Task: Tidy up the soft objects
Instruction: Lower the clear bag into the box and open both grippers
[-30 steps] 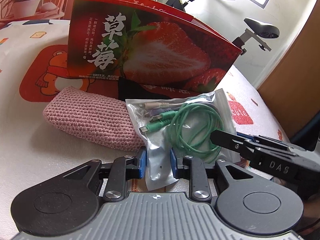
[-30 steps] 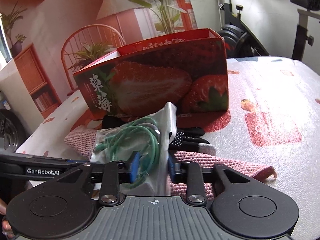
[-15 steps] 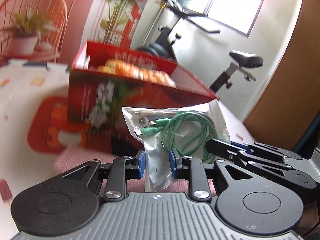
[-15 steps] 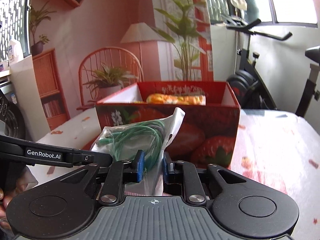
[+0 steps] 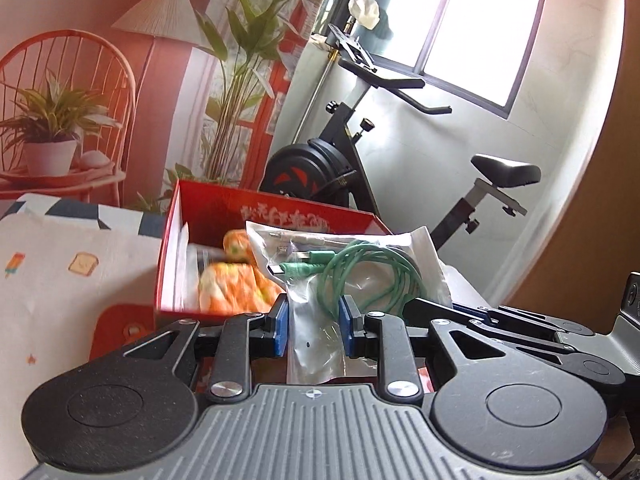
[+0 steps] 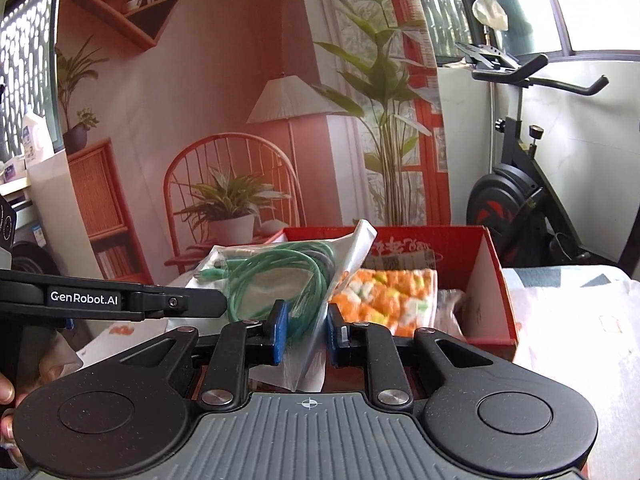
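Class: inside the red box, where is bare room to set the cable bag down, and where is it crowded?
Free: the red box floor beside its right wall, though blurred. Crowded: the middle, filled by the orange knit item. Both grippers hold the cable bag.

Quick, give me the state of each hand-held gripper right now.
Left hand-held gripper: closed on the clear bag of green cables.
Right hand-held gripper: closed on the same bag's other edge.
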